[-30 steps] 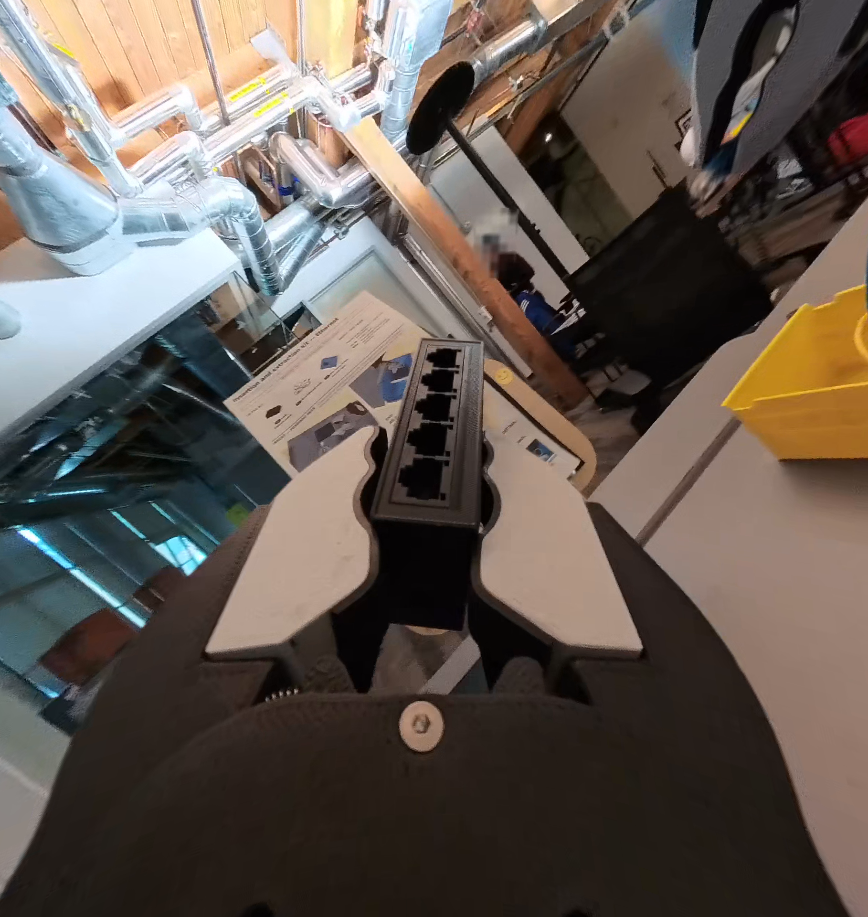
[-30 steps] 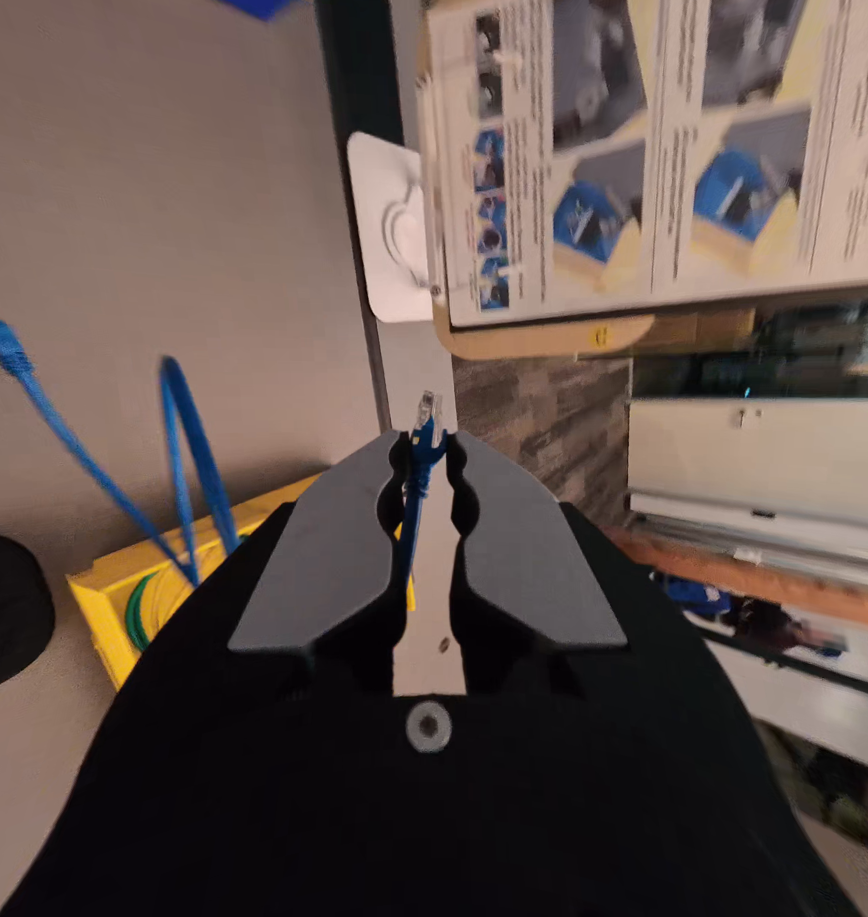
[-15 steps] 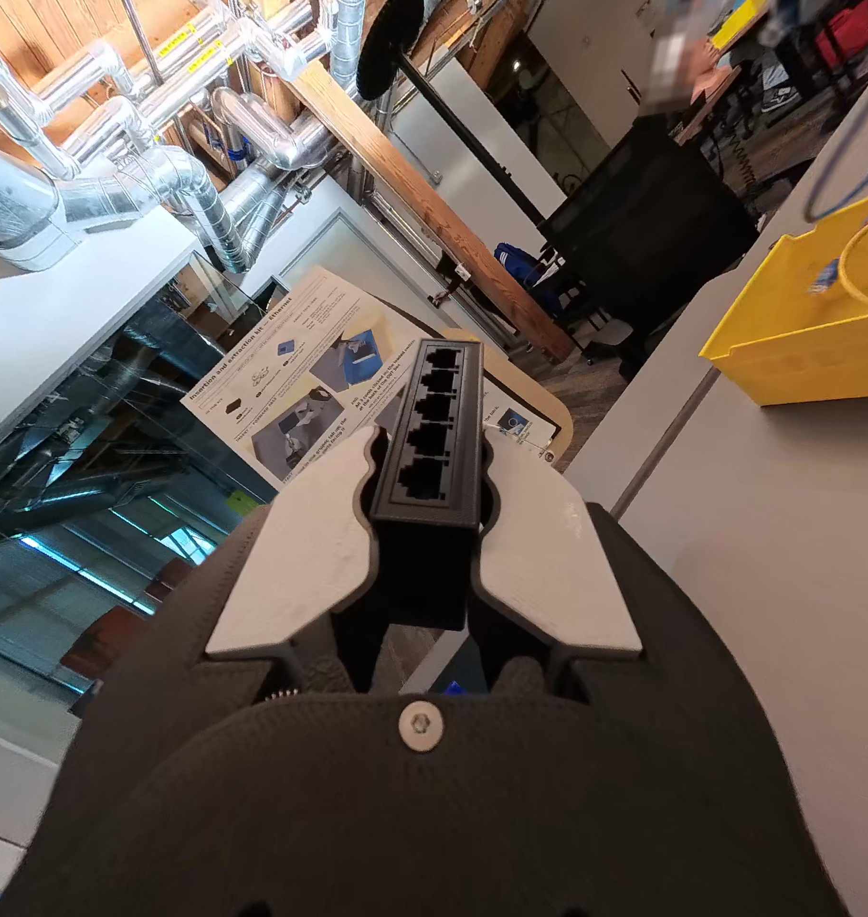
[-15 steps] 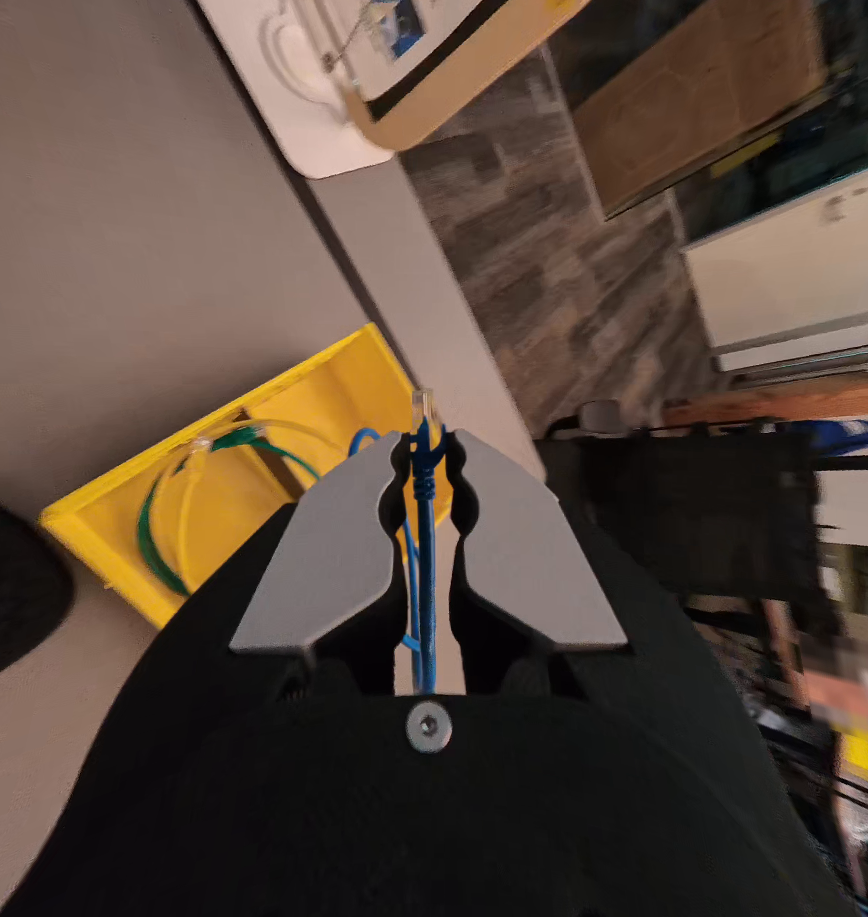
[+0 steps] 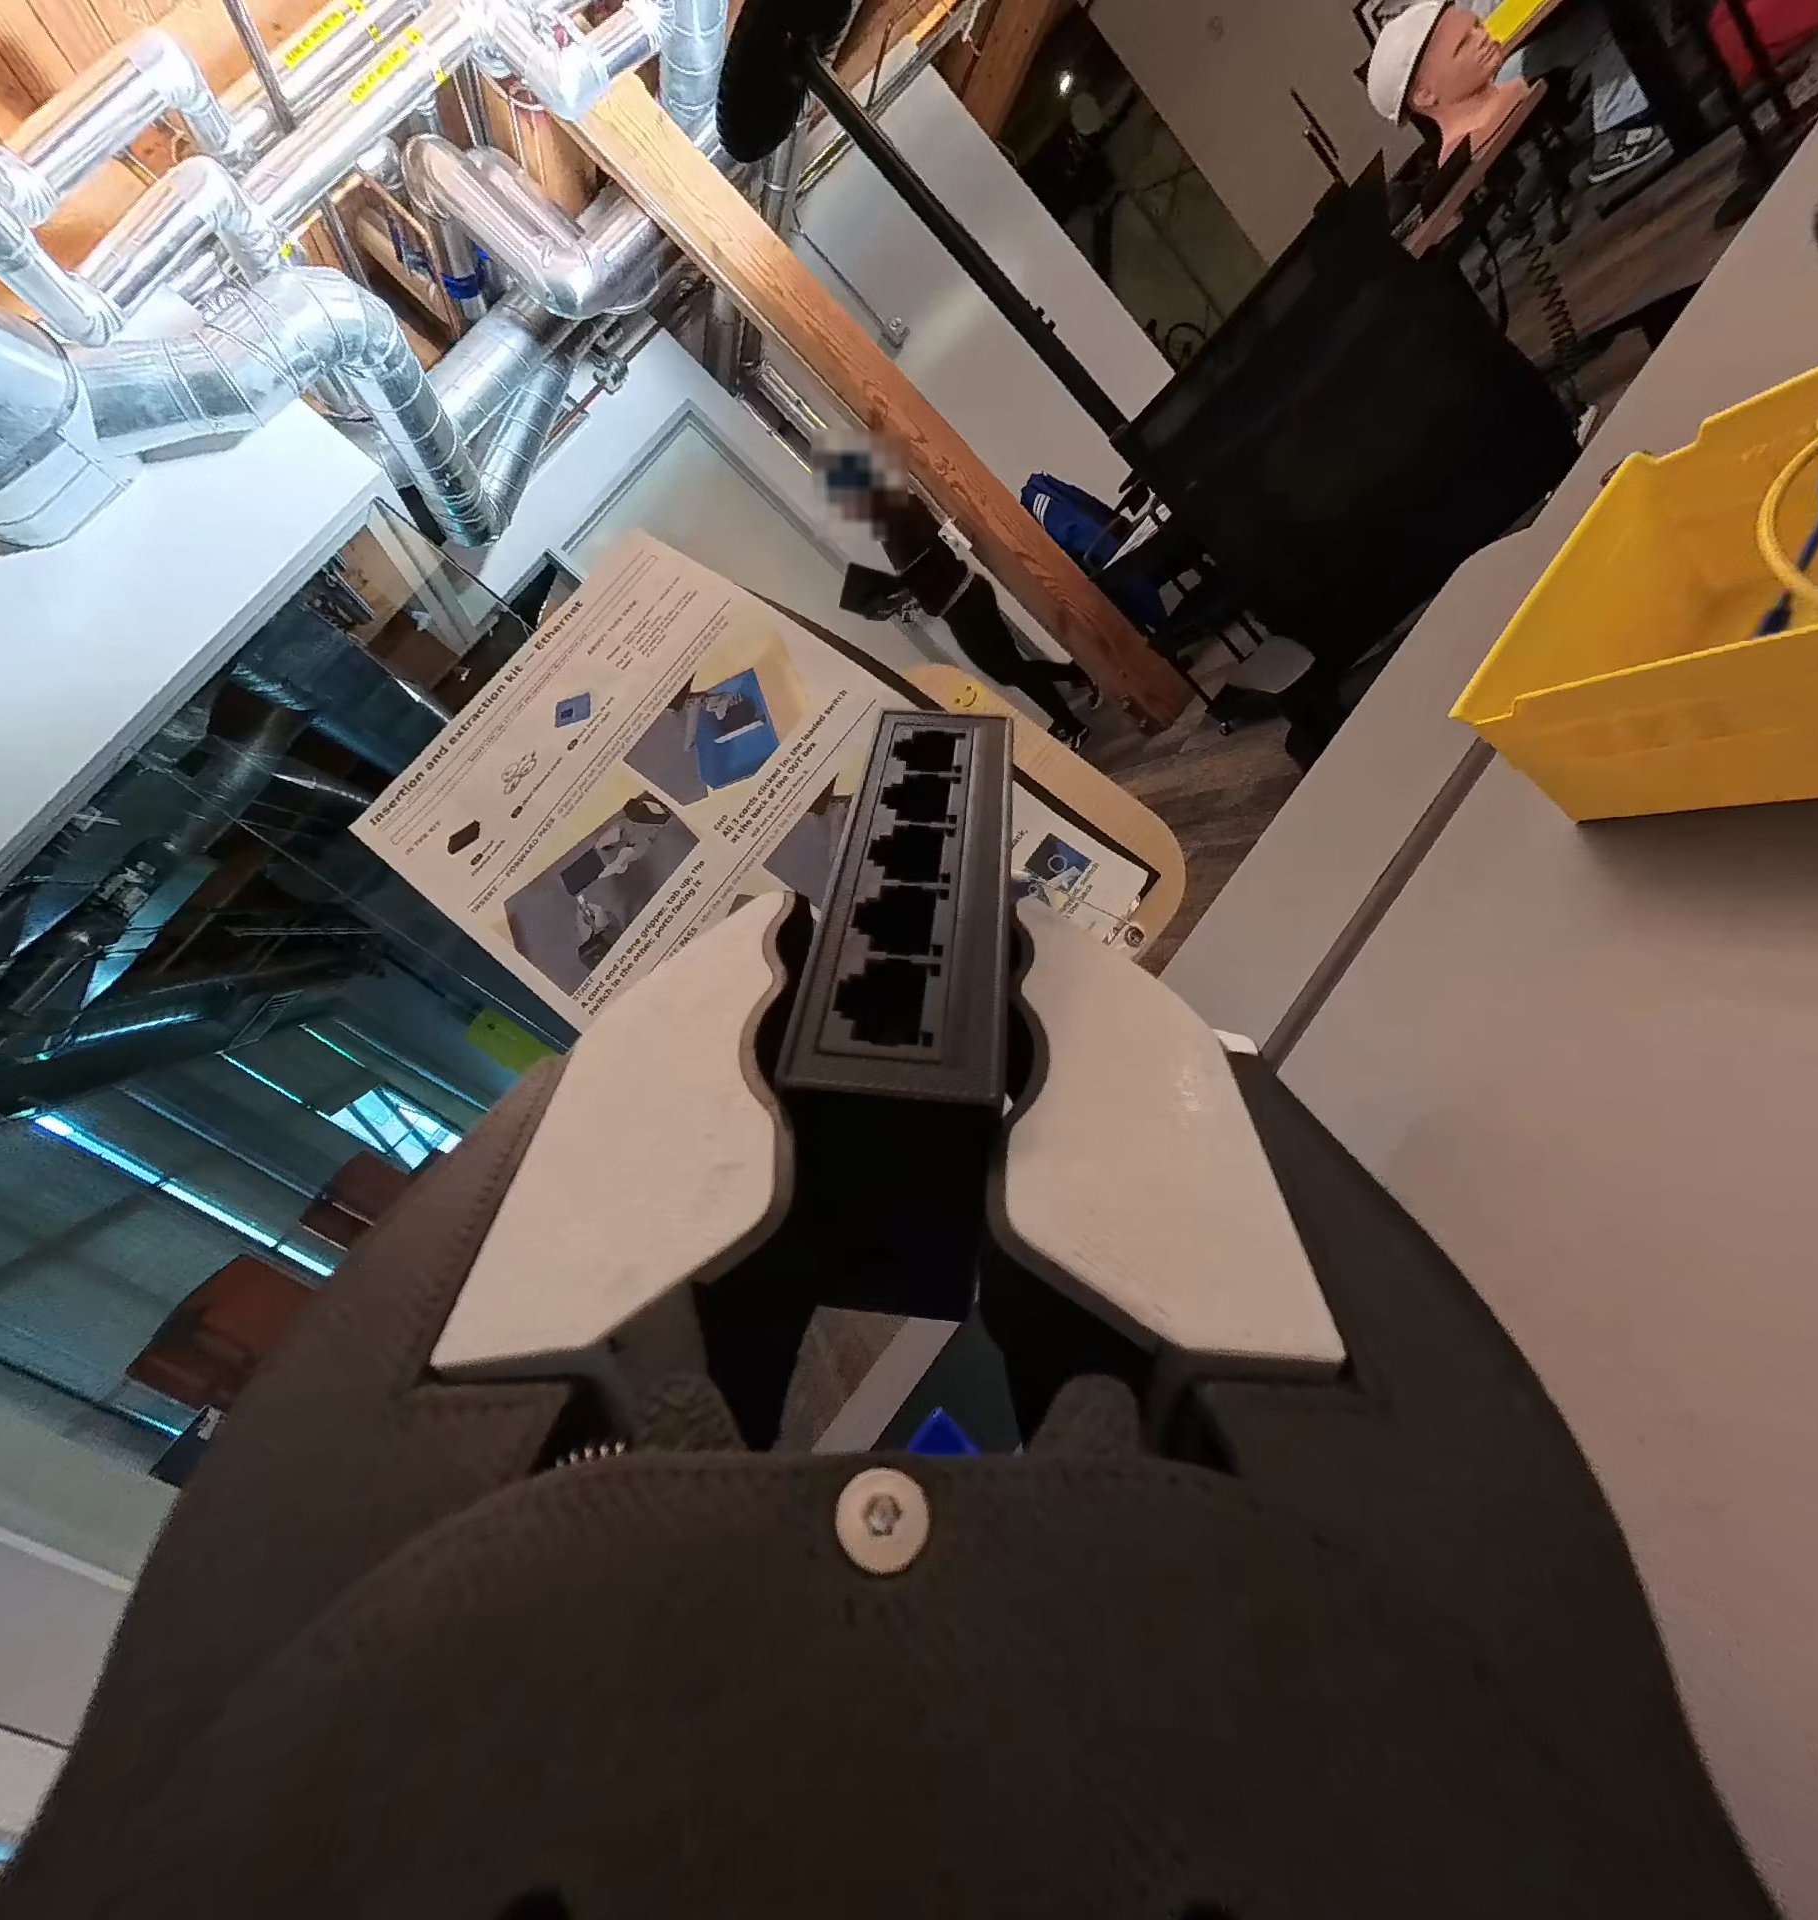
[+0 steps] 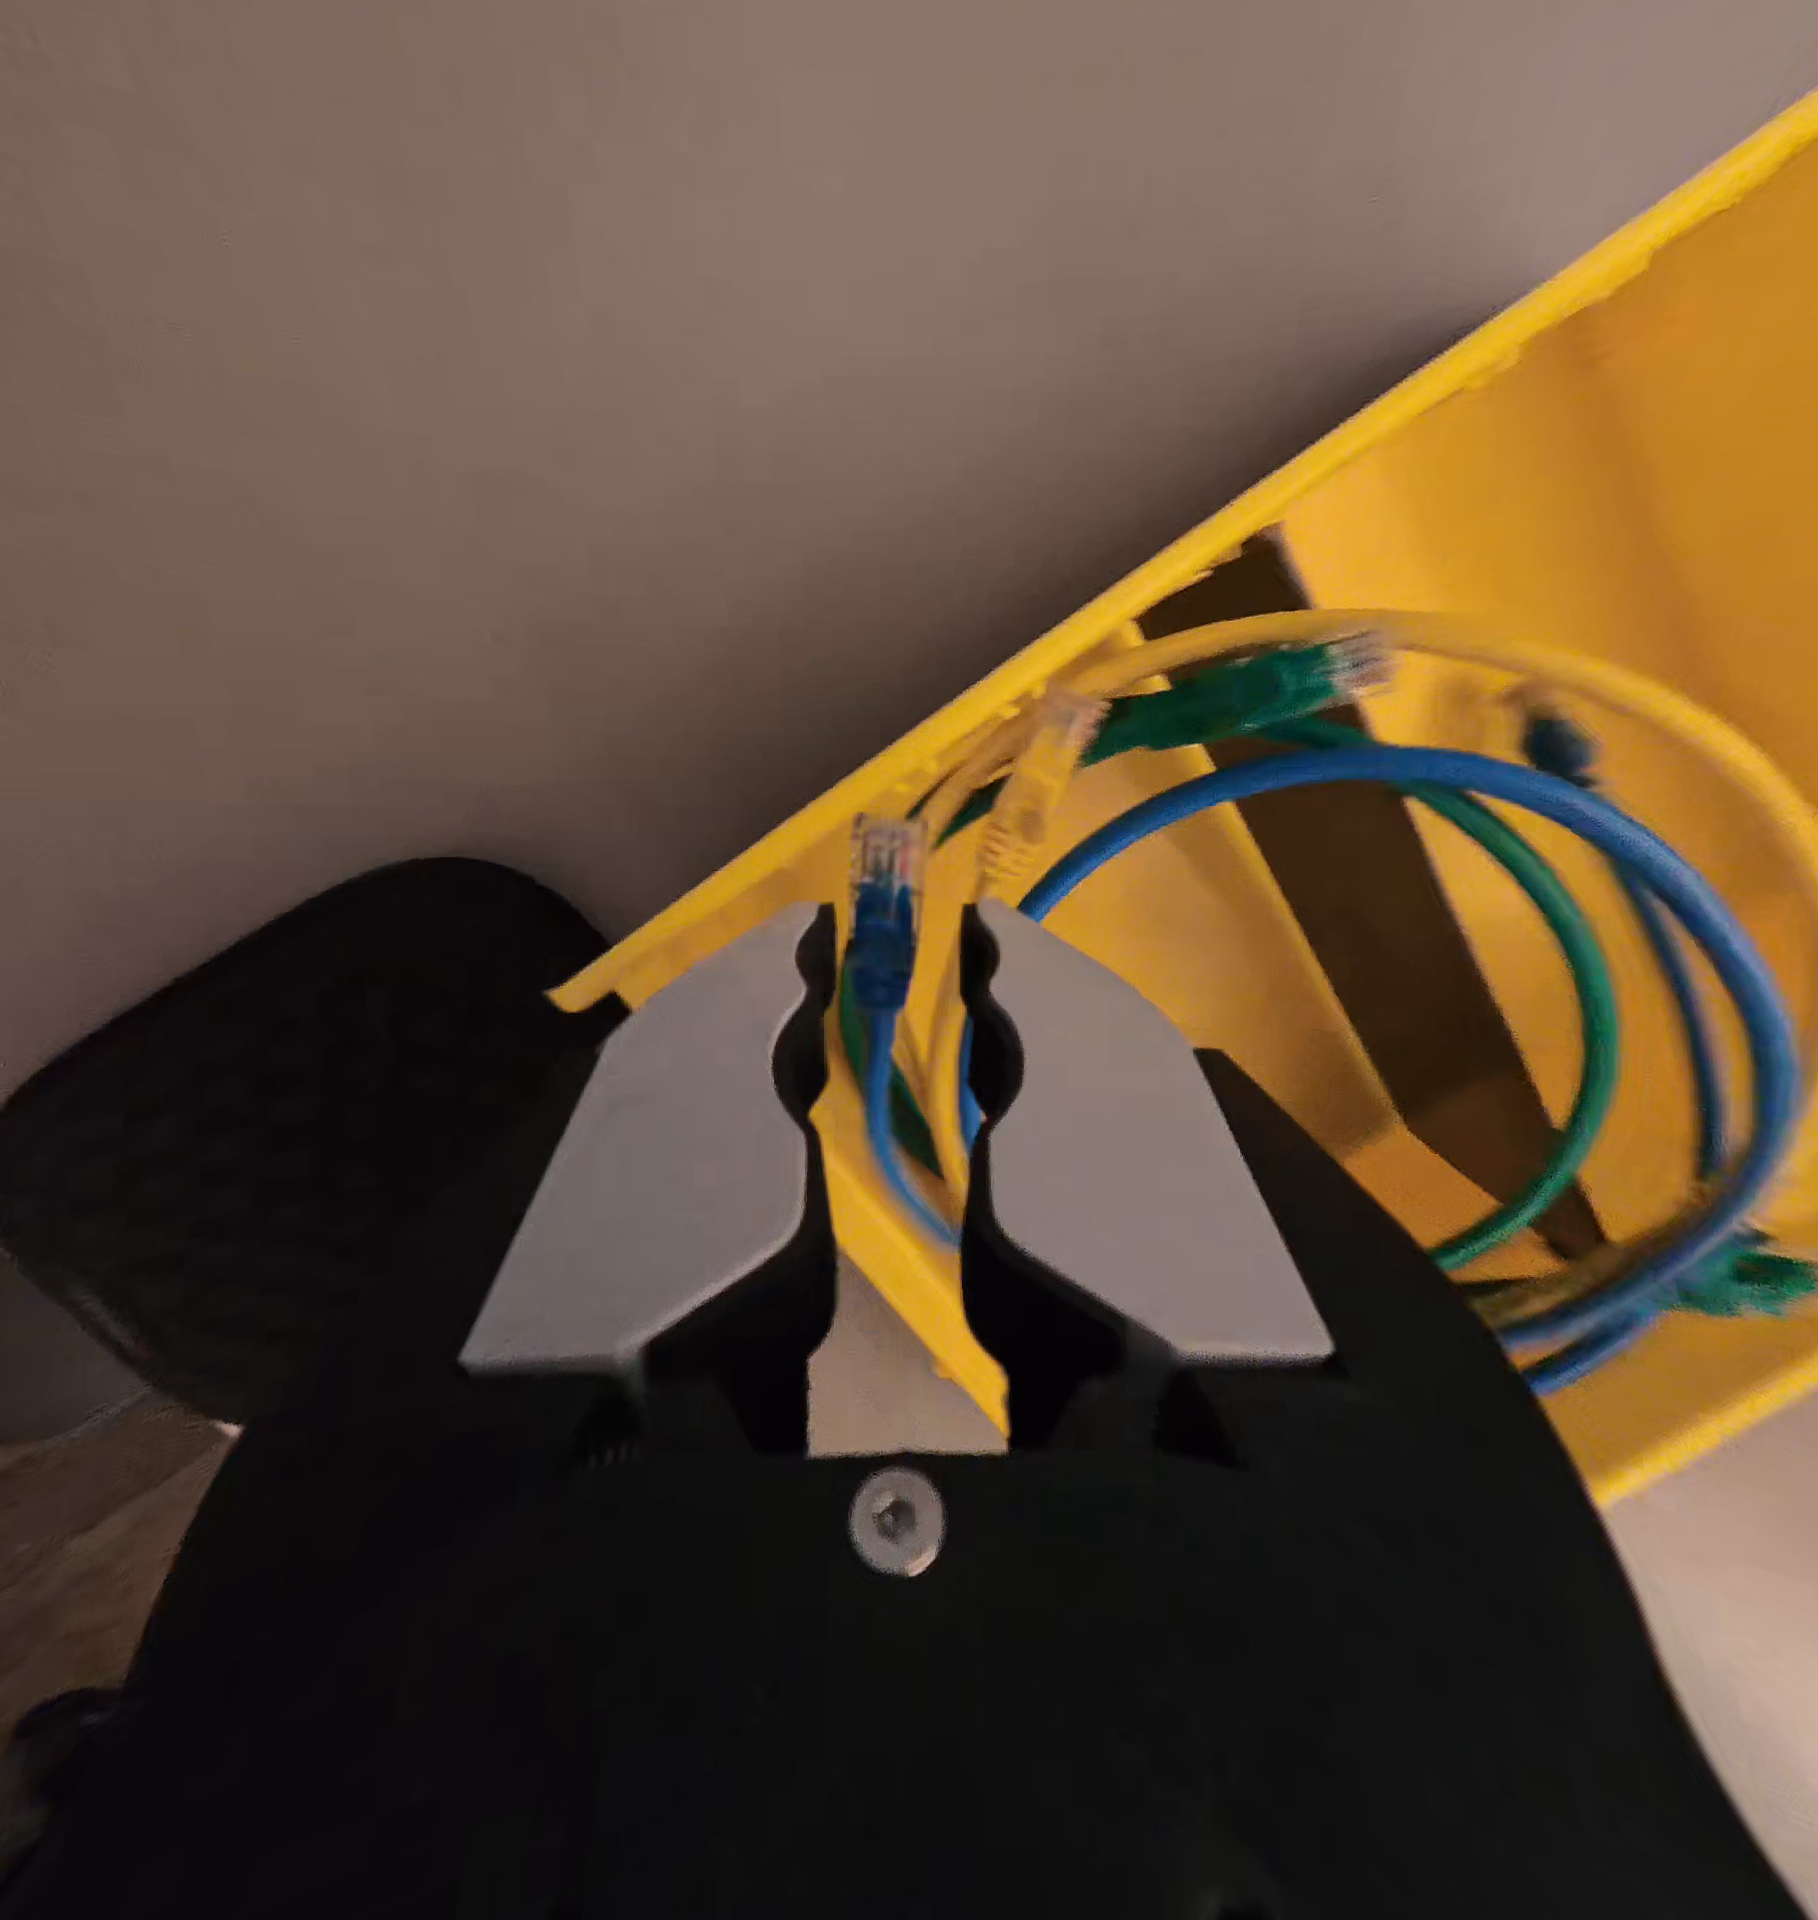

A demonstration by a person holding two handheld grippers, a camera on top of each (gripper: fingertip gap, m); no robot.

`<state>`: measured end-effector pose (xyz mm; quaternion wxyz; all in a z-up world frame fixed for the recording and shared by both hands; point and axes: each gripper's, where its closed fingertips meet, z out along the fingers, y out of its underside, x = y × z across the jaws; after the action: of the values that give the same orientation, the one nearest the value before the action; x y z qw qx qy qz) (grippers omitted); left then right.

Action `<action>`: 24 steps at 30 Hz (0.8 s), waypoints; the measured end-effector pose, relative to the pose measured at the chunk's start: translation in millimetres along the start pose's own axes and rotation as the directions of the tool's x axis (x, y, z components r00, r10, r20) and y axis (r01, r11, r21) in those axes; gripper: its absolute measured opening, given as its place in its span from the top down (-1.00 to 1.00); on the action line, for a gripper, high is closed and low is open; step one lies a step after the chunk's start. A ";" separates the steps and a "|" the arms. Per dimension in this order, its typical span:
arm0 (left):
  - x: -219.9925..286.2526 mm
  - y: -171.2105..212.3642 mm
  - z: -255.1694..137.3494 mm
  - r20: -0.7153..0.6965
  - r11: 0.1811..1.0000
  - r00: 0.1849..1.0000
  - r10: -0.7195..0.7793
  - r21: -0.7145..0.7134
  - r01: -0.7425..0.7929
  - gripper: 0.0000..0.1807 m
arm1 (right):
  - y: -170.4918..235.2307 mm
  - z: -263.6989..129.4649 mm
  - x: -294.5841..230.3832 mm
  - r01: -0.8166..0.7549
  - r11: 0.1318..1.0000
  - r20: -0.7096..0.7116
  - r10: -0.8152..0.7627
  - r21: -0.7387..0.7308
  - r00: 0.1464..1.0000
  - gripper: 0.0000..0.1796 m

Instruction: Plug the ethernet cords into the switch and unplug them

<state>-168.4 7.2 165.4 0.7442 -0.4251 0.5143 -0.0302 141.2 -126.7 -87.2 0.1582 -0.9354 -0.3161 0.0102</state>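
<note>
Switch [image 5: 910, 935]: a black box with a row of empty ports, clamped between the pale fingers [image 5: 656, 1143] of the left gripper [image 5: 905, 935] and held above the grey table [image 5: 1570, 1247], its port face turned toward the camera. Beyond the switch, a printed instruction sheet [image 5: 593, 790] on a light wooden board stands past the table edge; farther still, silver ducts [image 5: 292, 343] and a timber beam [image 5: 843, 332] cross the background. To the right of the switch, well apart from it, a yellow bin [image 5: 1653, 727] rests on the table. In the right wrist view, the right gripper [image 6: 897, 925] hangs over that bin [image 6: 1611, 416] with its jaws parted by a narrow gap. The plug of a blue cord [image 6: 884, 935] lies in the gap nearer the left finger; whether the finger touches it cannot be told. The blue cord's loop lies in the bin with a green cord [image 6: 1227, 707] and a yellow cord [image 6: 1030, 790].
</note>
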 end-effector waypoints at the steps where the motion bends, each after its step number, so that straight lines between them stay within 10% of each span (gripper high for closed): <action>1: -0.5 0.3 -0.2 0.001 1.000 1.000 -0.001 -0.001 0.001 0.62 | 0.7 -0.6 -3.3 -0.008 1.000 0.015 0.007 0.013 1.000 0.67; 10: -7.7 0.7 -2.4 0.025 1.000 1.000 -0.007 0.004 0.007 0.62 | -31.6 -112.9 98.7 -0.010 0.930 -0.356 0.150 0.367 0.922 0.58; 18: 3.9 13.9 9.9 0.019 0.996 0.998 0.058 -0.063 -0.057 0.63 | -10.8 -43.4 194.8 -0.136 0.979 -0.351 0.076 -0.151 0.933 0.65; 24: 7.8 28.8 21.6 0.014 0.991 0.996 0.083 -0.111 -0.081 0.63 | 8.1 11.5 191.0 0.062 0.921 -0.016 -0.074 -0.385 0.997 0.75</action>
<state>-159.0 34.8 142.8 0.7250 -0.4443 0.5253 0.0326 297.3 -15.9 -85.1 -0.0232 -0.9367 -0.3418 -0.0715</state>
